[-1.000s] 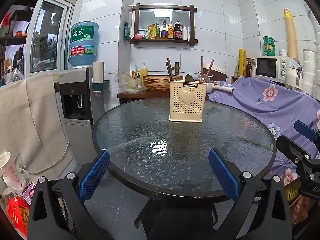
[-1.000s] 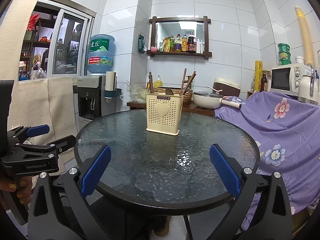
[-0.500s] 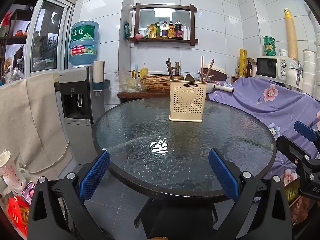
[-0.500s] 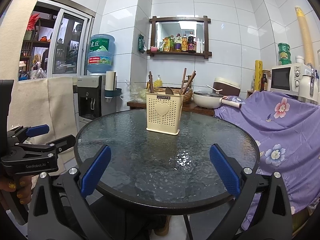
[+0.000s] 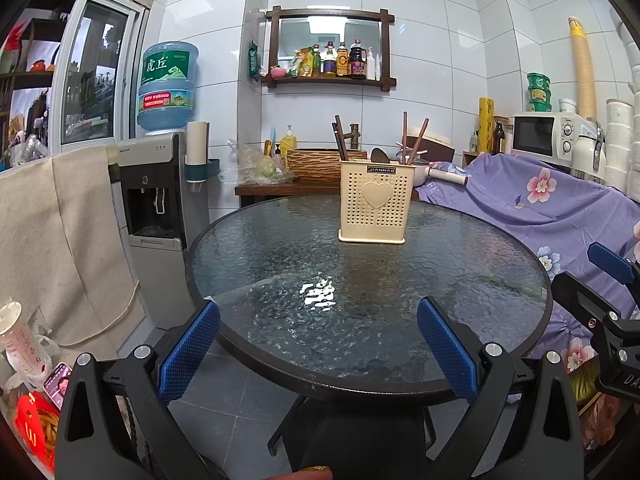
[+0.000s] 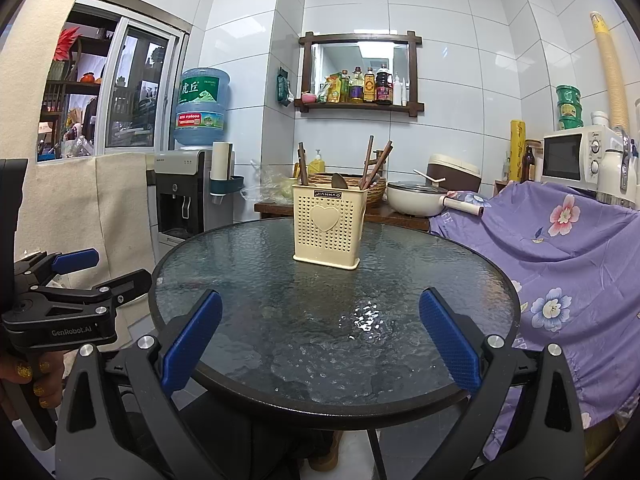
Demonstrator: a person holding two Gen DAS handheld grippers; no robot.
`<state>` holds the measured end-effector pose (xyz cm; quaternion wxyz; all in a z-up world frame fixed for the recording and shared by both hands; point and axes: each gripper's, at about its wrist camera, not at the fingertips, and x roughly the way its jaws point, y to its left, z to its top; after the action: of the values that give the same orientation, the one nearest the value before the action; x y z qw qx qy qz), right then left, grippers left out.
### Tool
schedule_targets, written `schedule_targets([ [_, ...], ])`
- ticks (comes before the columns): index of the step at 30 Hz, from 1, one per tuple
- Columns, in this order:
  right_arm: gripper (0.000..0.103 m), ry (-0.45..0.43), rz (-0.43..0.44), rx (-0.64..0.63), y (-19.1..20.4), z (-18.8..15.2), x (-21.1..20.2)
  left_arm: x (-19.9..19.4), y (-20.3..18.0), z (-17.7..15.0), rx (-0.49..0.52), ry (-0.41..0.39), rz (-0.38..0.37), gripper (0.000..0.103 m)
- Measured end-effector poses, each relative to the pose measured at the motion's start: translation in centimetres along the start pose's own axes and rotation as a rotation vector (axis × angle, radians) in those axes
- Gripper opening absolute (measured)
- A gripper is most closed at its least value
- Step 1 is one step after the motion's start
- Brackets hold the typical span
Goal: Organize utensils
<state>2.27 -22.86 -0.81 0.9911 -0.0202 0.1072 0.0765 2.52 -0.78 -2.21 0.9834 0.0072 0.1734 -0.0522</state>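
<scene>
Both grippers idling wide, gripping nothing: left gripper, right gripper; utensil holder standing ahead on glass table.

Even, bright indoor light; overhead glare glints on my glass table, sharp focus throughout, with fisheye bending and dark vignetting at the frame edges.
</scene>
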Motion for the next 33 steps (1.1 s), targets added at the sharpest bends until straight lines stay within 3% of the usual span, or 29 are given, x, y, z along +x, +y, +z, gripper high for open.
schedule_targets([
  [33,0.097,0.002,-0.001,0.0,0.13,-0.02,0.02,-0.2,-0.17,0.1,0.003,-0.001,-0.005,0.097],
])
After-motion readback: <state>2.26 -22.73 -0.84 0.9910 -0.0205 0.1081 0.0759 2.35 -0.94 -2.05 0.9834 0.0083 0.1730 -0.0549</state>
